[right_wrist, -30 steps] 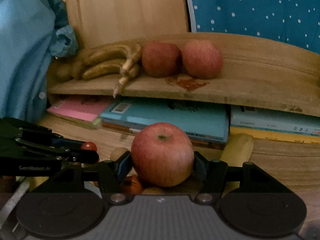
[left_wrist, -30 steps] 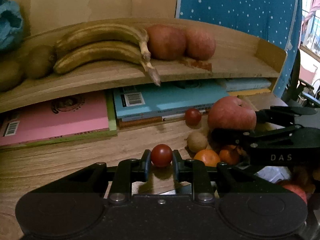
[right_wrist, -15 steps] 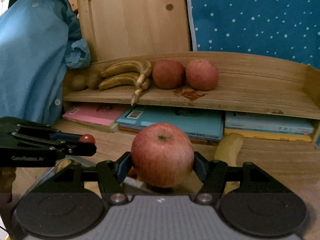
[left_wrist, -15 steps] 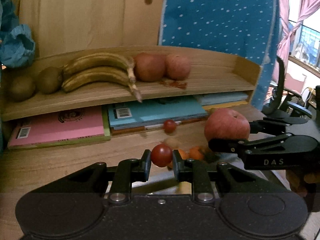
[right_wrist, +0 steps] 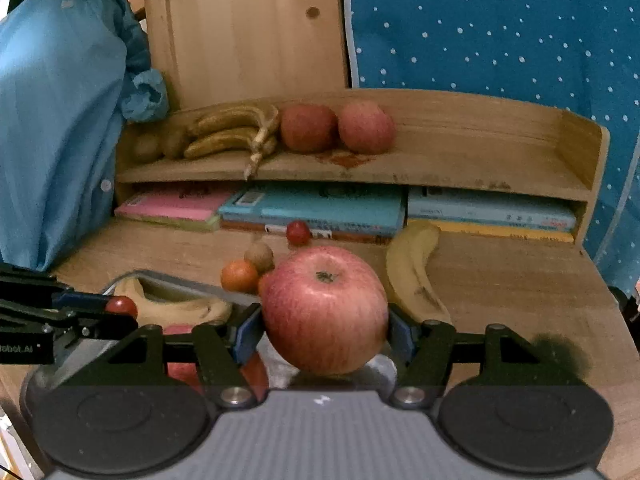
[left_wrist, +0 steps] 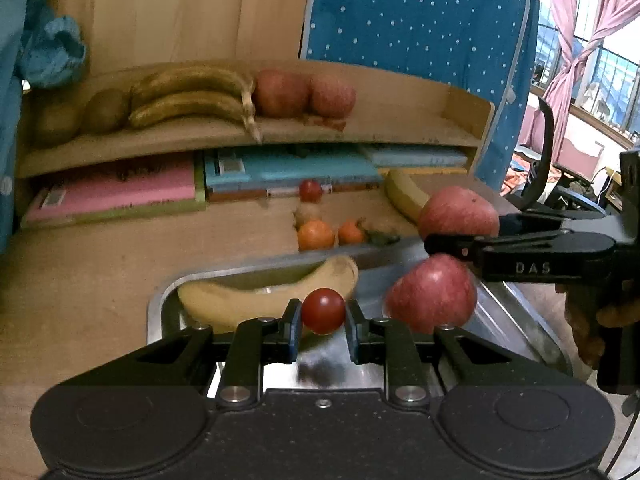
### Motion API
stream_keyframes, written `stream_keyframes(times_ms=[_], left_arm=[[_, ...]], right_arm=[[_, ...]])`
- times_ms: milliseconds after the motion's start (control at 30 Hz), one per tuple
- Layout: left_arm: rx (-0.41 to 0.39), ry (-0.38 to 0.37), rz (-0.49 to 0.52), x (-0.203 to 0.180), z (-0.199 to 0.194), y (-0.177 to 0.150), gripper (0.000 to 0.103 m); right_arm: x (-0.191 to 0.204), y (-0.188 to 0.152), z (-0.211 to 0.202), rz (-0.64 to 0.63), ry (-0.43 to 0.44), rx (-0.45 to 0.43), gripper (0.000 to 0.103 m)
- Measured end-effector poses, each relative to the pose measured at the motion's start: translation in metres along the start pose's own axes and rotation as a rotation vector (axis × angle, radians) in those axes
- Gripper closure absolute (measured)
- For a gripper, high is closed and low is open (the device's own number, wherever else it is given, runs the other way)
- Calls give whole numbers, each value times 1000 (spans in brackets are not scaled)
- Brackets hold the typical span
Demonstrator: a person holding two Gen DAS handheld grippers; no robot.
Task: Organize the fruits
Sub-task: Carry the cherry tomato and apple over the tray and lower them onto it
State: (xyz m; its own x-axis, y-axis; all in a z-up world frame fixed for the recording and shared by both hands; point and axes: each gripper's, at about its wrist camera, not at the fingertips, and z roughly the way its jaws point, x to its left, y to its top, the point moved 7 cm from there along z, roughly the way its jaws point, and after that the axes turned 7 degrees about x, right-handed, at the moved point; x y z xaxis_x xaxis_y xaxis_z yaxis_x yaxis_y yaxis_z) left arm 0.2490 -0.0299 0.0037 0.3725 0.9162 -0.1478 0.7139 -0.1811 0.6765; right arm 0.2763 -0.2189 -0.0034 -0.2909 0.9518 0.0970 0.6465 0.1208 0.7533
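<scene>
My left gripper [left_wrist: 322, 312] is shut on a cherry tomato [left_wrist: 323, 310] and holds it above a steel tray [left_wrist: 160, 304]. The tray holds a banana [left_wrist: 248, 298] and a red apple [left_wrist: 434, 292]. My right gripper [right_wrist: 325, 320] is shut on a second red apple [right_wrist: 325, 308], over the tray's right side; it shows in the left wrist view [left_wrist: 458, 214] too. On the table behind the tray lie two oranges [left_wrist: 316, 235], a kiwi [right_wrist: 259, 255], a cherry tomato [right_wrist: 298, 233] and a banana [right_wrist: 414, 270].
A wooden shelf [right_wrist: 440, 160] at the back carries bananas [right_wrist: 236, 132], two apples [right_wrist: 308, 127] and kiwis [left_wrist: 106, 110]. Books [right_wrist: 320, 208] lie under it. Blue cloth [right_wrist: 52, 120] hangs at the left, and a dotted blue sheet [right_wrist: 500, 24] behind.
Both grippers have drawn back from the shelf with their fruit and now hang over the steel tray, which has come into view.
</scene>
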Motion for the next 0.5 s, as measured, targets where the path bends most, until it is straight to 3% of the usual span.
stream_keyframes(times_ms=[500], left_arm=[[46,11,-29,-4,17,-18,78]], right_arm=[[-8,-22,9,13,-22,49,33]])
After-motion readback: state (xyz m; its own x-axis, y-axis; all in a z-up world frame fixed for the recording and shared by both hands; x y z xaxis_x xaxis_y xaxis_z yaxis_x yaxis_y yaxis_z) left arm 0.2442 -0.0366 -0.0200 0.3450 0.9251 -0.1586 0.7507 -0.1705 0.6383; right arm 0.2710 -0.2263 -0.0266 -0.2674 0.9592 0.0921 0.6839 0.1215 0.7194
